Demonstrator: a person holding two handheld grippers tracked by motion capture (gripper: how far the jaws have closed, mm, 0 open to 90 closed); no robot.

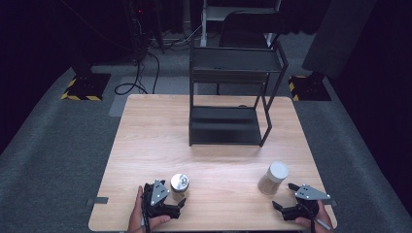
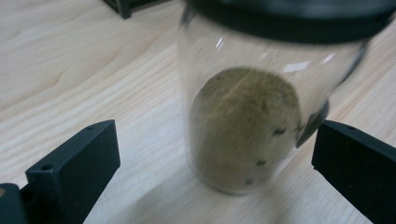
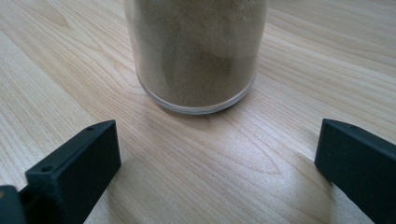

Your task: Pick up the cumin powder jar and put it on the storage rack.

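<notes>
Left gripper (image 1: 180,203): your fingers (image 2: 74,161) stand wide apart, one on each side of the clear glass jar with the shiny metal lid (image 1: 179,184), pressing on nothing.
Left jar: it stands upright near the bench's (image 1: 145,136) front edge, part-filled with olive-green powder; in the left gripper view it sits between your fingers, nearer one of them, so centre it before you squeeze.
Right gripper (image 1: 284,198): your fingers (image 3: 77,158) gape just as wide and hold nothing.
Right jar: the clear glass jar with the white lid (image 1: 273,177), packed with pale tan powder, stands upright just ahead of your fingertips, not yet between them; it looks like you need to push forward.
Black metal two-tier rack (image 1: 233,97): it waits well apart at the far side, shelves bare, the likely place for both jars.
</notes>
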